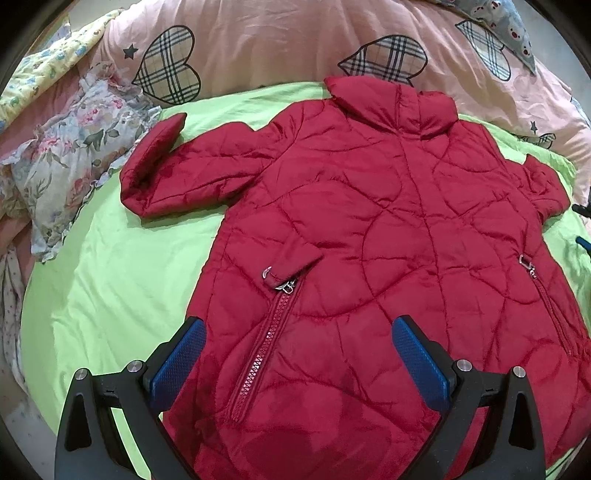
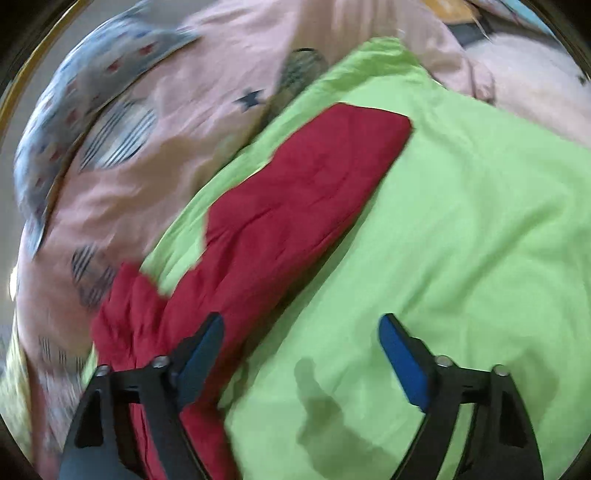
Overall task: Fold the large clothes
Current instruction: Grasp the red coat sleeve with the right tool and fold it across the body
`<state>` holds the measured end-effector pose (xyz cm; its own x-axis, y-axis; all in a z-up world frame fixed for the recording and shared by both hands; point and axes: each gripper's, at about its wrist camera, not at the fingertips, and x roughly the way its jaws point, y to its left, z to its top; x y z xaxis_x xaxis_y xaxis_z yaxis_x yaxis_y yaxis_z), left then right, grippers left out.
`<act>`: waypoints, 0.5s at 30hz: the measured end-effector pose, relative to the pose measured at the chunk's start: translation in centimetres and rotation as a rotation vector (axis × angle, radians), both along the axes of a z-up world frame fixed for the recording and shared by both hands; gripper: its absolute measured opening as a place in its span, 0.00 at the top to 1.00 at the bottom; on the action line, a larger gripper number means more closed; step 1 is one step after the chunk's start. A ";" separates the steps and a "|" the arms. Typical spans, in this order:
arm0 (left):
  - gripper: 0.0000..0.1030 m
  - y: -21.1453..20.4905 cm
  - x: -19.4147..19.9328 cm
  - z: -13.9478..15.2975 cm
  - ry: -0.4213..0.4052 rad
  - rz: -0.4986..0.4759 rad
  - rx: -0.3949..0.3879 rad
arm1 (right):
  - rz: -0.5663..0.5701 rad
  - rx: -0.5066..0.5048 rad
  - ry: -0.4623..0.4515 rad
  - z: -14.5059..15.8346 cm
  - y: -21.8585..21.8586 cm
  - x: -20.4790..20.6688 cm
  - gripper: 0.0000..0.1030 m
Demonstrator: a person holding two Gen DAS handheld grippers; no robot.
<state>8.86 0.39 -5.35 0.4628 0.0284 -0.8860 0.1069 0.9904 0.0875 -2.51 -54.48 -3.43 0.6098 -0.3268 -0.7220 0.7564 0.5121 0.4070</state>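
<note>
We note one red quilted jacket (image 1: 369, 229) lying front-up and spread flat on the green sheet (image 1: 110, 288) of the bed, collar toward the pink duvet (image 1: 280, 40) with its plaid hearts. Around it: one floral ruffled pillow (image 1: 70, 166) left of the jacket's sleeve (image 1: 159, 173), touching the sheet edge; a yellow floral cloth (image 1: 44, 62) behind it; a blue-grey printed pillow (image 1: 517, 33) at far right. We count two zipped pockets, three plaid hearts in the left wrist view. No writing legible. Left hand-held gripper (image 1: 299, 354) hangs over the jacket hem, jaws wide apart, gripping nothing. Right hand-held gripper (image 2: 301, 354), blurred view, jaws apart and empty, one finger over the other sleeve (image 2: 295, 192), the other over bare sheet
</note>
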 end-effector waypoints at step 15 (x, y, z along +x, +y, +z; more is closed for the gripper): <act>0.02 -2.6 2.5 -2.8 0.036 -0.062 0.013 | -0.087 0.033 -0.155 -4.1 -9.3 3.6 0.78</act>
<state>11.38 -2.22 -8.20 0.4323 0.0121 -0.9017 0.1709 0.9807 0.0951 1.09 -63.78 -7.48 0.6847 -0.3610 -0.6332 0.7246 0.4314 0.5375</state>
